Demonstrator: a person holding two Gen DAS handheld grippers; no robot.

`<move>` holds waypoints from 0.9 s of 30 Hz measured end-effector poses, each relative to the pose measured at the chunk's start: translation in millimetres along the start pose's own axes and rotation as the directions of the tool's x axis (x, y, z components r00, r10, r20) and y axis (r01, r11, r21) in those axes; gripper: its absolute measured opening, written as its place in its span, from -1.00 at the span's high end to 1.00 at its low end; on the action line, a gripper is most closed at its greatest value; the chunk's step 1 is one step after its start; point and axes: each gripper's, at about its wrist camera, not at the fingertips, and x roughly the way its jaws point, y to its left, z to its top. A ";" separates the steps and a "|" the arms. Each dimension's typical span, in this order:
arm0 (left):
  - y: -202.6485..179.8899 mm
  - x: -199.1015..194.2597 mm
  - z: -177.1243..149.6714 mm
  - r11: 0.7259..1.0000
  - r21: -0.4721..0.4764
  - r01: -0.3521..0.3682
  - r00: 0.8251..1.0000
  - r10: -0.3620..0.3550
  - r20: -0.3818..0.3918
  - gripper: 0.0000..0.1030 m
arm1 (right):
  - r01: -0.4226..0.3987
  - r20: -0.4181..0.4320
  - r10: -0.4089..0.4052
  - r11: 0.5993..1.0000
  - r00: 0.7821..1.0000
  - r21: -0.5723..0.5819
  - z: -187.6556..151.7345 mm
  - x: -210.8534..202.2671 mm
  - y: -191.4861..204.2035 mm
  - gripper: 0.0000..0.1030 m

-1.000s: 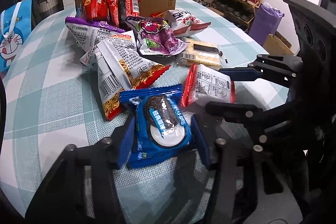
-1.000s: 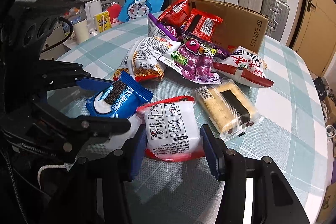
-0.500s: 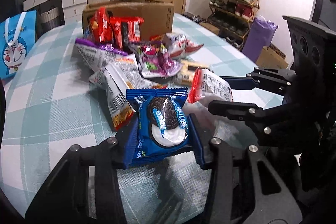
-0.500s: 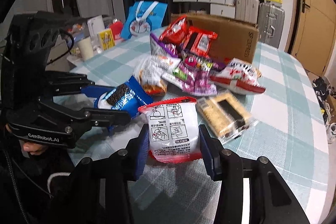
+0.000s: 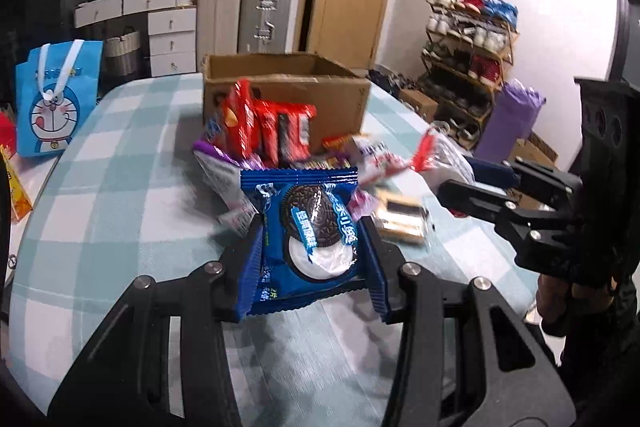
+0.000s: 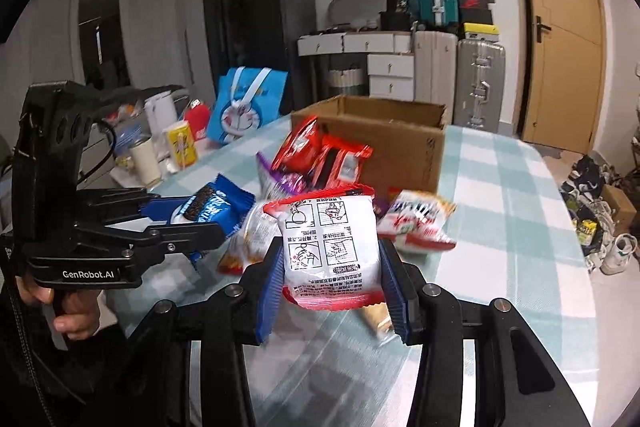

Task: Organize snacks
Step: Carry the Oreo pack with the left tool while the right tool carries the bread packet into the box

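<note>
My left gripper (image 5: 312, 263) is shut on a blue cookie pack (image 5: 310, 235) and holds it up above the table. My right gripper (image 6: 330, 275) is shut on a white and red snack packet (image 6: 330, 247), also lifted. Each gripper shows in the other view: the right gripper (image 5: 472, 187) with its packet (image 5: 444, 151), the left gripper (image 6: 176, 223) with the blue pack (image 6: 216, 207). A pile of snacks (image 5: 272, 135) lies in front of an open cardboard box (image 5: 284, 83), which also shows in the right wrist view (image 6: 392, 143).
The round table has a teal checked cloth (image 5: 120, 195). A blue cartoon bag (image 5: 56, 107) stands at its left edge. Cups and a yellow carton (image 6: 180, 147) sit beyond it. Suitcases, drawers and a shoe rack (image 5: 468, 67) line the room.
Both grippers have risen from the table with their packets held, and now look more level toward the cardboard box. The pile on the table has not moved.
</note>
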 end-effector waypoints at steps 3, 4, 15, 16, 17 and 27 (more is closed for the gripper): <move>7.6 -2.3 11.0 1.000 -0.013 -0.017 1.000 0.017 0.025 0.18 | 0.017 0.009 -0.017 1.000 1.000 0.017 7.6 0.4 -4.6 0.11; 9.8 -3.3 15.0 1.000 -0.016 -0.023 0.999 0.023 0.032 0.18 | 0.019 0.014 -0.020 0.999 1.000 0.028 11.2 0.7 -7.0 0.11; 29.8 2.5 61.0 0.997 -0.048 -0.056 0.995 0.060 0.076 0.18 | 0.044 0.018 -0.045 0.996 0.999 0.080 41.5 12.2 -31.8 0.11; 31.9 3.4 65.7 0.997 -0.048 -0.055 0.995 0.058 0.080 0.18 | 0.047 0.018 -0.048 0.996 0.999 0.080 44.5 13.7 -33.7 0.11; 33.6 4.1 70.4 0.997 -0.046 -0.058 0.994 0.062 0.087 0.18 | 0.050 0.017 -0.051 0.996 0.999 0.079 47.0 15.8 -35.5 0.11; 43.0 24.4 119.4 0.997 -0.039 -0.064 0.992 0.068 0.107 0.18 | 0.070 0.027 -0.073 0.993 0.997 0.097 80.7 28.1 -50.9 0.11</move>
